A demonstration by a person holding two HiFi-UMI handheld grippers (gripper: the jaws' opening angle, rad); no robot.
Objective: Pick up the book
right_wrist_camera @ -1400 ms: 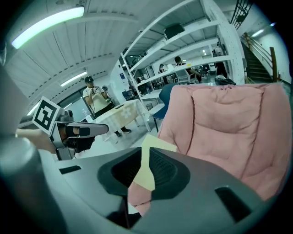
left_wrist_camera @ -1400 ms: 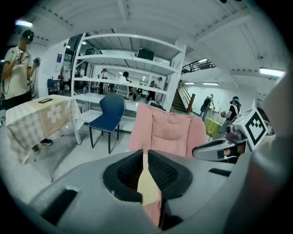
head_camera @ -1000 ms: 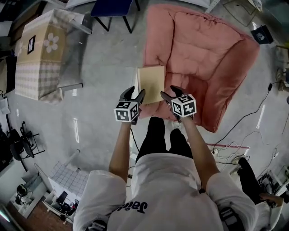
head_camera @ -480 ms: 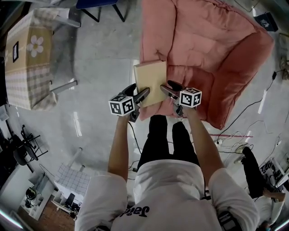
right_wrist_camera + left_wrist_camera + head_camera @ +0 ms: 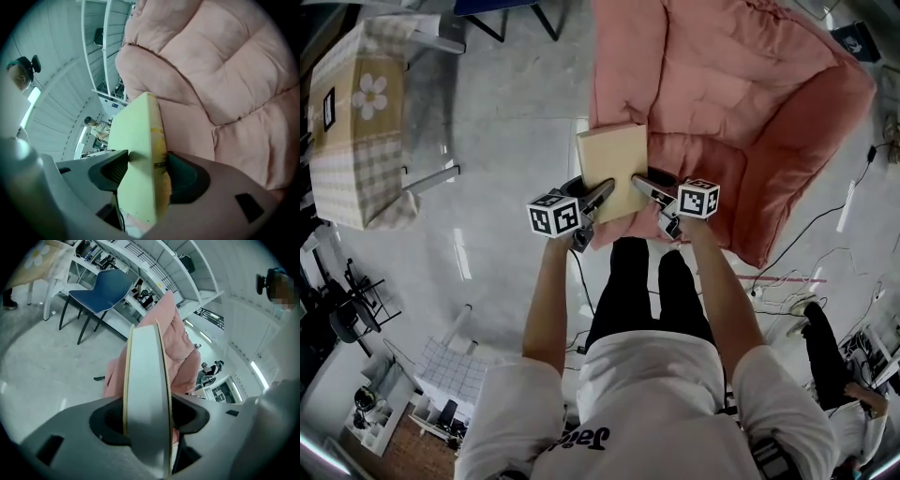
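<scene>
My left gripper (image 5: 589,192) is closing on the book (image 5: 614,169), its pads against both covers at the near left edge. My right gripper (image 5: 652,189) is closing the same way on the near right edge, with its pads touching both faces. The book sits between the two grippers and reaches out ahead of them, over the front of the pink cushion (image 5: 741,103).

Left gripper (image 5: 591,193) and right gripper (image 5: 651,189), jaws closing, seemingly pinch the book (image 5: 614,161).
</scene>
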